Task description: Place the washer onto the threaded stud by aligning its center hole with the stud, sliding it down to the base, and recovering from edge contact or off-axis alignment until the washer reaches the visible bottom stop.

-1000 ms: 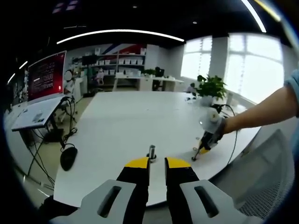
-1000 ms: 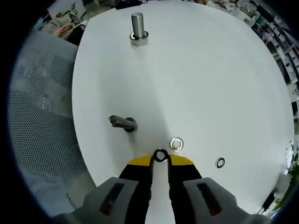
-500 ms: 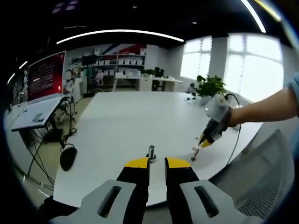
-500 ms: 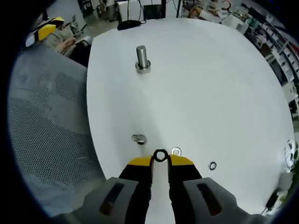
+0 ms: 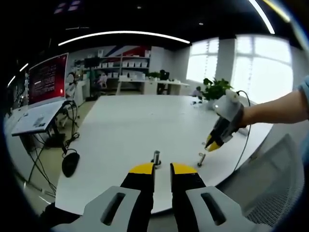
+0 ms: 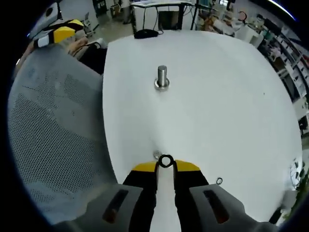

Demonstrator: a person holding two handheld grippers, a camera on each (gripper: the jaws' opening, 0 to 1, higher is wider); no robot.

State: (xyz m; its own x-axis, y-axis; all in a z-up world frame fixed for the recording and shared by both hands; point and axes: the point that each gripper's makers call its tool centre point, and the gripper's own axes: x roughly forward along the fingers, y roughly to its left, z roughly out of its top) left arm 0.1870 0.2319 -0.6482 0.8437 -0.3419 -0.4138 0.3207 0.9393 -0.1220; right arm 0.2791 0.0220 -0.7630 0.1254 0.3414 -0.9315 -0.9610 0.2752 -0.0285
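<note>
Quick count first: we see two studs on the white surface (image 6: 217, 96). The far stud (image 6: 161, 78) stands upright with a ring at its base, out in the open middle. The near stud (image 6: 157, 155) sits just past our right tongs (image 6: 165, 165), seen almost end-on, close to the surface's near edge.

Washers: one washer (image 6: 165, 161) is pinched on edge between the yellow tips of the right tongs, hole facing us, held right over that near stud. One more loose washer (image 6: 219, 181) lies flat near the same edge, off to the side.

In the left gripper view, the left tongs (image 5: 162, 168) have their tips slightly apart with nothing between them, hovering at the near edge by the upright stud (image 5: 156, 157). The right tongs (image 5: 212, 143) hang above the other stud (image 5: 201, 159), clear of it.

Lots of bare surface beyond both studs. A mesh chair (image 6: 53, 145) butts against the near edge.
</note>
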